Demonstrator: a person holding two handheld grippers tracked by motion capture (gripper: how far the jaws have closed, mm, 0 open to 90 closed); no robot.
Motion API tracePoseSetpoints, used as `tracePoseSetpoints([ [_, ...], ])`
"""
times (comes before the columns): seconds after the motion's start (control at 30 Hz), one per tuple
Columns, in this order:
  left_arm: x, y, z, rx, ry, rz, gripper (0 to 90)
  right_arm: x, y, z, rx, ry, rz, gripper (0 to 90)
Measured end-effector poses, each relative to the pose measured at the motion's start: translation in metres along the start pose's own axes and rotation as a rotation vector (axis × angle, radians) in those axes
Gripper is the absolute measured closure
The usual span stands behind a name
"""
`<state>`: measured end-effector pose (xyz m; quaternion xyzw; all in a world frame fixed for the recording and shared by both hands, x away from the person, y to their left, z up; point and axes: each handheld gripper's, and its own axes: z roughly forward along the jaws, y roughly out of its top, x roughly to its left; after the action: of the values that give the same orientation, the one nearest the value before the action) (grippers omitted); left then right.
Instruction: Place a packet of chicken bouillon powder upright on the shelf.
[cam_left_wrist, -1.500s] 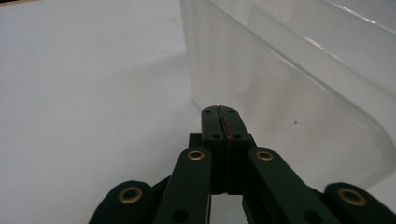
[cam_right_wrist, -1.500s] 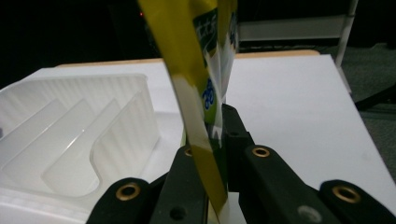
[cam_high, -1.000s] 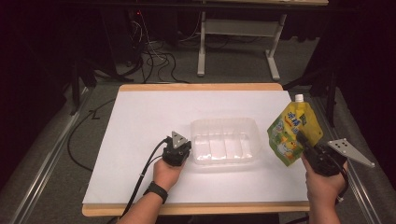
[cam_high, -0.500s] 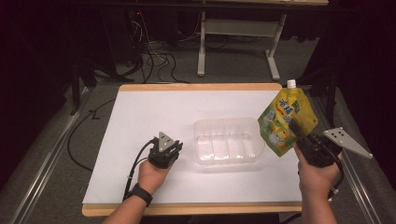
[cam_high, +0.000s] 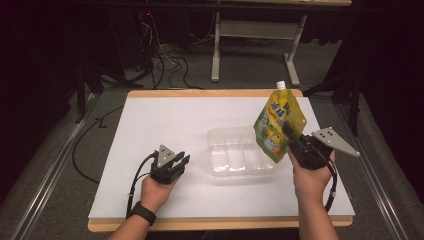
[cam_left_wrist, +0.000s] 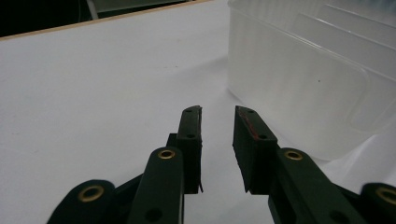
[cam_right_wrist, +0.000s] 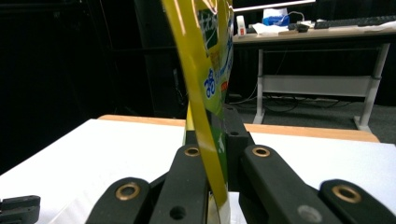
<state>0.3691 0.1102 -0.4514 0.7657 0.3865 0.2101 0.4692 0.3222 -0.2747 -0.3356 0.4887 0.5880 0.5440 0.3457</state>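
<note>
- The clear plastic tray (cam_high: 240, 152) lies on the white tabletop (cam_high: 165, 125), between both hands.
- The right tool (cam_high: 291, 136) grips the yellow-green spouted drink pouch (cam_high: 278, 122), upright, over the tray's right end.
- The left tool (cam_high: 181, 161) has just been opening, nothing between its jaws, left of the tray.

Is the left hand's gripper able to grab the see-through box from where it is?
Probably yes. The left gripper sits just beside the clear box, its fingers apart with nothing between them, and only bare white table lies between it and the box's near wall.
</note>
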Motion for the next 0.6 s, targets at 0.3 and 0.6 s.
tracePoseSetpoints([
  [0.3, -0.005, 0.002, -0.001, -0.007, -0.026, 0.019, 71.3, 0.016, -0.013, 0.019, 0.032, -0.008, -0.001, 90.0],
  [0.6, -0.014, 0.002, 0.003, 0.002, -0.042, 0.046, 72.4, 0.022, -0.024, 0.031, 0.059, -0.019, -0.009, 90.0],
])
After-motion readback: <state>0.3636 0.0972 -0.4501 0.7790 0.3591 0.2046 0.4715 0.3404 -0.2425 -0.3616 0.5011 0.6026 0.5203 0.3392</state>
